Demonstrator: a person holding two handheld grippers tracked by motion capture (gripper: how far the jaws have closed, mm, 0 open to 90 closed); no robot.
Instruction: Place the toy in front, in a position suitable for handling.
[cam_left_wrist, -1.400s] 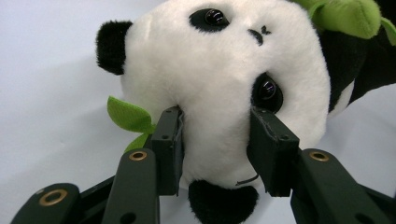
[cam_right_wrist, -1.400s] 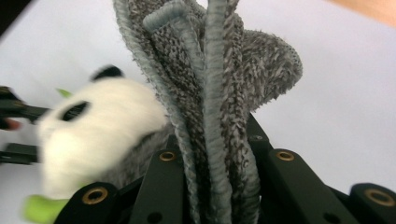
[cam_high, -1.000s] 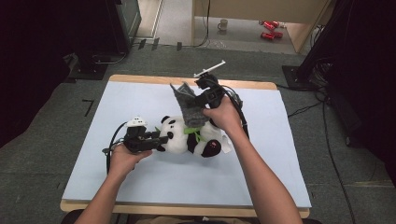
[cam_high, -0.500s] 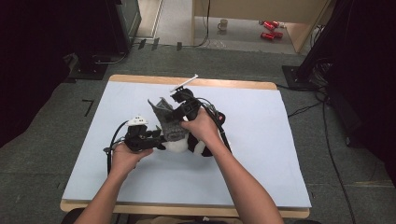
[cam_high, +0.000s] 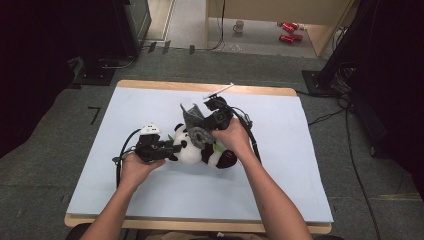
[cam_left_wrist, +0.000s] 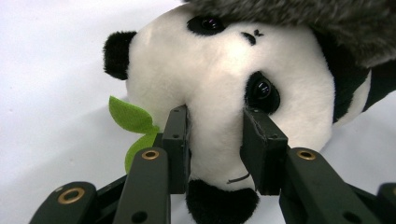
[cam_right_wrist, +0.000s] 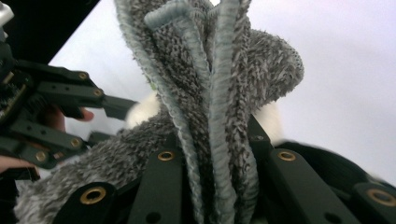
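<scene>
Panda (cam_high: 197, 150) lies on its side near the middle of my table (cam_high: 300, 165), head toward my left gripper (cam_left_wrist: 215, 151), a green felt leaf (cam_left_wrist: 130, 116) beside its cheek. In the left gripper view my jaws straddle the white muzzle — one pad just under the dark eye patch, the other on the cheek by the leaf. They have just been closing, the head between them, and both pads now dent the plush, so I read that as a grip on the panda's head.

My right gripper (cam_right_wrist: 215, 154) is clamped on a grey cloth (cam_right_wrist: 210, 93). In its own view the jaws stand close together with the folded fleece bunched up between them, hemmed edges rising straight out of the pinch. From the high view I see the cloth (cam_high: 195, 125) hanging at the panda's upper side, its lower part draped against the body — the left gripper view shows grey fleece across the top of the panda's head.

The high view shows my left gripper (cam_high: 167, 149) at the panda's left end, my right (cam_high: 212, 122) above it.
</scene>
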